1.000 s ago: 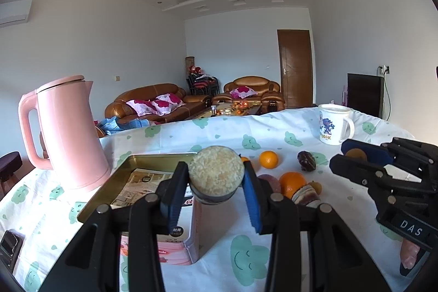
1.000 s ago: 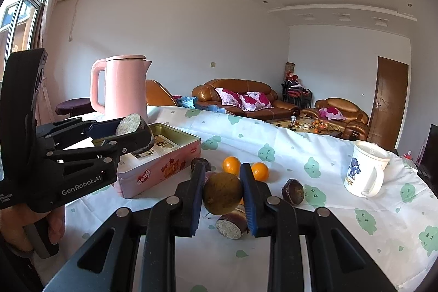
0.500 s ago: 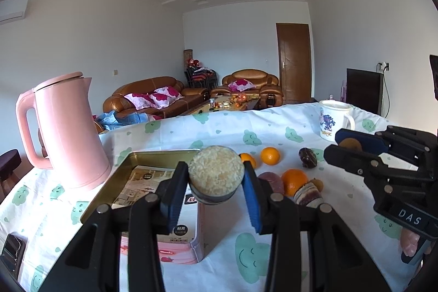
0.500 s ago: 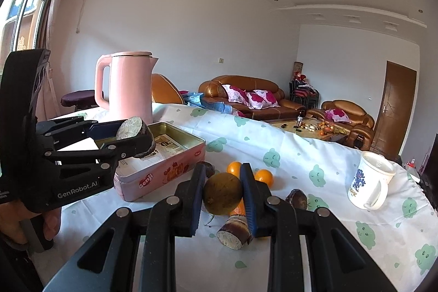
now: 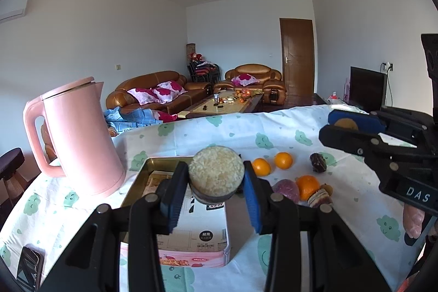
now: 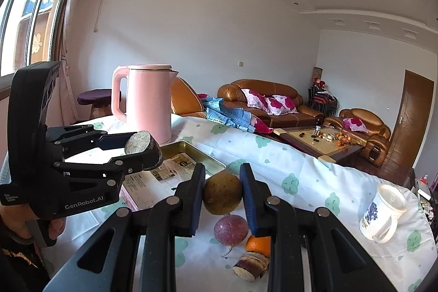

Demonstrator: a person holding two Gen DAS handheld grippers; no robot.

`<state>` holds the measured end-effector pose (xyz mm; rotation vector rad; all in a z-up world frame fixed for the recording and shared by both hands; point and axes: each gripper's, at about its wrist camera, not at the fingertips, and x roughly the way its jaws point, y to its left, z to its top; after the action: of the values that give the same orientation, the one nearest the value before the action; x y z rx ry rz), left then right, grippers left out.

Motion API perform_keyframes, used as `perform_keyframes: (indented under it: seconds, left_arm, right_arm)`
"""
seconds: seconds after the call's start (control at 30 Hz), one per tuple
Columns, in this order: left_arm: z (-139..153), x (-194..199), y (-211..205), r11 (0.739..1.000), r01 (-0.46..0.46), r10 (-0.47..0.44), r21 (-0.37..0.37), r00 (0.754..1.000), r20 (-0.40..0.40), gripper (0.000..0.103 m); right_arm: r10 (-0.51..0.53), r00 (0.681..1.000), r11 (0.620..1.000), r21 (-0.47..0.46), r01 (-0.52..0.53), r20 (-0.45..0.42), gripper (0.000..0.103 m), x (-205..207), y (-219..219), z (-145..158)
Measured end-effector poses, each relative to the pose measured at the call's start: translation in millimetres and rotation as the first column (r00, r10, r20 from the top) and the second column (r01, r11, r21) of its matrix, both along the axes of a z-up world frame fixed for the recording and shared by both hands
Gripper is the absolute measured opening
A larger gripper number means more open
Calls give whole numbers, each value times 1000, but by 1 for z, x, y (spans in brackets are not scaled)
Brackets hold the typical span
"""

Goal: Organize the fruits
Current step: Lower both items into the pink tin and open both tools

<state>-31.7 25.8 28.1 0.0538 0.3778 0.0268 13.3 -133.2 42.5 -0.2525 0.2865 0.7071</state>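
Observation:
My left gripper [image 5: 215, 173] is shut on a dark-skinned cut chunk [image 5: 216, 177] with a pale fibrous face, held above the open tin box [image 5: 142, 177]. My right gripper [image 6: 222, 177] is shut on a round brown-green fruit [image 6: 222, 193], held over the table to the right of the tin [image 6: 191, 148]. On the cloth below lie a purple fruit [image 6: 231, 230], an orange [image 6: 257, 244] and another cut chunk [image 6: 250, 266]. Two more oranges [image 5: 261, 166] and a dark fruit [image 5: 317, 162] lie farther back.
A pink kettle [image 5: 79, 136] stands left of the tin. A white mug [image 6: 383, 212] sits at the table's right side. A phone [image 5: 30, 267] lies at the near left corner. A hand [image 6: 32, 223] holds the left gripper's handle.
Both grippers have risen with their pieces still clamped. The tin and the fruits on the cloth now sit lower in both views.

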Motion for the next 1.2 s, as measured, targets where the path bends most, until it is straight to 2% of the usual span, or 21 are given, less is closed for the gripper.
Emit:
perform_keyframes:
  seconds: [0.17,0.47,0.73,1.07,1.2]
  left_arm:
    - [9,7,13,1000,-4,4,-1,1000,-12,41]
    - [10,21,43,999,-47,47,-2,998,-34,41]
    - [4,47,75,995,-96,94,-24,993,-71,41]
    - [-15,84,90,994,-81,72,-69,989,-129,41]
    - [-26,94,90,996,-76,67,-49,984,-166,41]
  right_arm:
    - [32,999,999,-18,-31,23,28,5,20,15]
    - [76,996,995,-64,-73,42,28,11,53,20]
    - [89,996,994,-56,-89,-7,28,32,68,16]
    - [73,994,994,-73,-79,-82,28,61,93,-3]
    - [58,990,995,-76,-68,-131,28,78,100,-14]
